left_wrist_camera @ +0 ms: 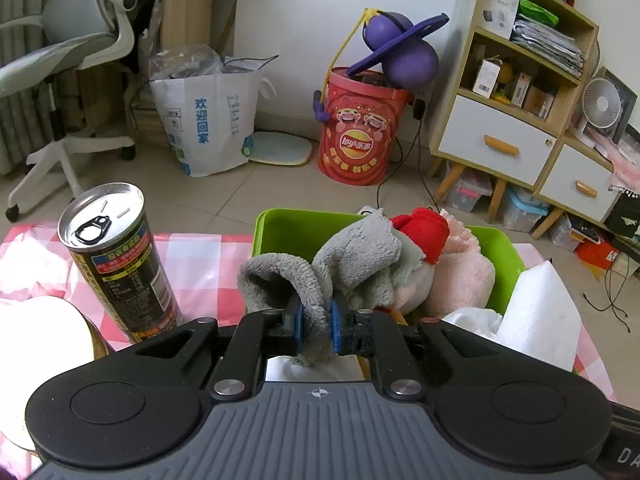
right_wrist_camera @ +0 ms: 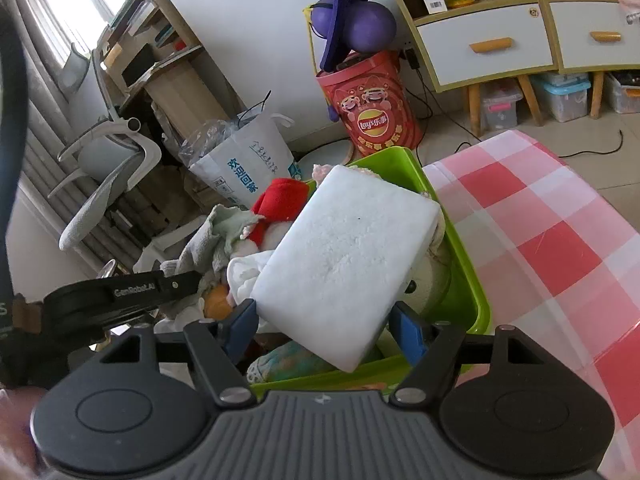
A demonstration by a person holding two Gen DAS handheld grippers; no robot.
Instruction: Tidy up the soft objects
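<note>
We pinch the fluffy grey towel [left_wrist_camera: 304,276] in our left gripper [left_wrist_camera: 316,328] and clamp the white foam block [right_wrist_camera: 344,264] in our right gripper [right_wrist_camera: 324,332], both over the crowded green plastic bin [left_wrist_camera: 280,228], apparently to pack them in.

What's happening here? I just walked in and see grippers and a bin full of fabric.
A person is sorting soft items into a green bin on a pink checked cloth. The left gripper is shut on a grey fleece cloth at the bin's near edge. The right gripper clamps a white foam block above the bin. A drink can stands beside it.
</note>
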